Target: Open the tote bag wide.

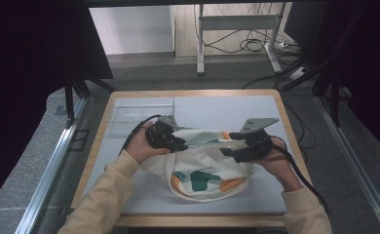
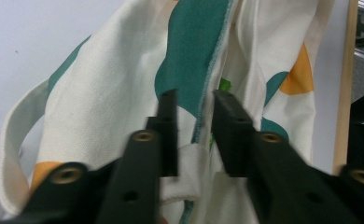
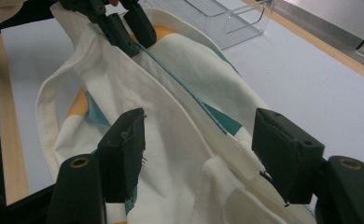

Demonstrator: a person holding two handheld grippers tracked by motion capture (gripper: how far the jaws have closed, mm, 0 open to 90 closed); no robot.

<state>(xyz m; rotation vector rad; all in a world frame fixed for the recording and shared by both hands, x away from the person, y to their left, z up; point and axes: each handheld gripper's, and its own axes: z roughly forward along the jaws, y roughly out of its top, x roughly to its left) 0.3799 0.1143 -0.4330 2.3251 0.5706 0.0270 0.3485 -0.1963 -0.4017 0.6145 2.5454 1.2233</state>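
- Right now, your left gripper point(image 1: 178, 145) sits at the left end of a cream tote bag point(image 1: 205, 175) printed with green and orange shapes; seen along its own jaws, they stand narrowly apart with the bag's green-trimmed mouth edge point(image 2: 203, 116) running between them; whether the pads actually press the cloth cannot be told
- Your right gripper point(image 1: 229, 148) is at the bag's right end; in the right gripper view its jaws stand wide, cloth bunched between them, the pads point(image 3: 124, 149) not visibly squeezing it
- The bag lies on the pale table mat point(image 1: 256, 114), in the middle near your edge, one handle loop point(image 3: 47, 107) curving out at its side
- A clear plastic tray point(image 3: 222, 18) rests on the mat beyond the bag, well apart from it
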